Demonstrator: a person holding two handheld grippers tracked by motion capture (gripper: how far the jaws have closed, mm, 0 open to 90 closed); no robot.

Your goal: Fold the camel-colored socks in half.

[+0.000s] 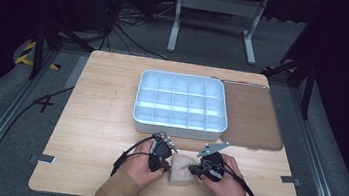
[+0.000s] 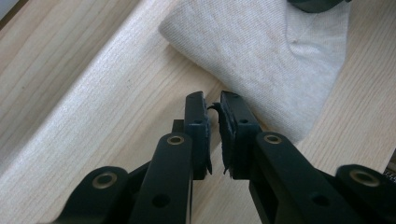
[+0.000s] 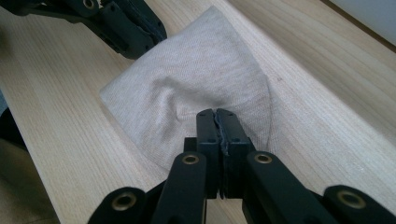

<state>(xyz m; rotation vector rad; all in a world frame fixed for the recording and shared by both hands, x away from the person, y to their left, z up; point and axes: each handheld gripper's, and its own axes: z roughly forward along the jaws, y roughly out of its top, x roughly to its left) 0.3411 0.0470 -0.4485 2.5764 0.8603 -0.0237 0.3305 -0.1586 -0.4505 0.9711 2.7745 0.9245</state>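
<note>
Both hands are resting low near the table's front edge, forearms coming in from below, grippers angled inward toward each other. Left gripper (image 2: 213,105) is sitting with jaws slightly parted; right gripper (image 3: 217,116) is squeezing its jaws together.

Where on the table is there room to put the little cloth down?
Bare wood lies left of the white tray, out to the table edge, and right of the right gripper. It is crowded around the cloth, between both grippers.
</note>
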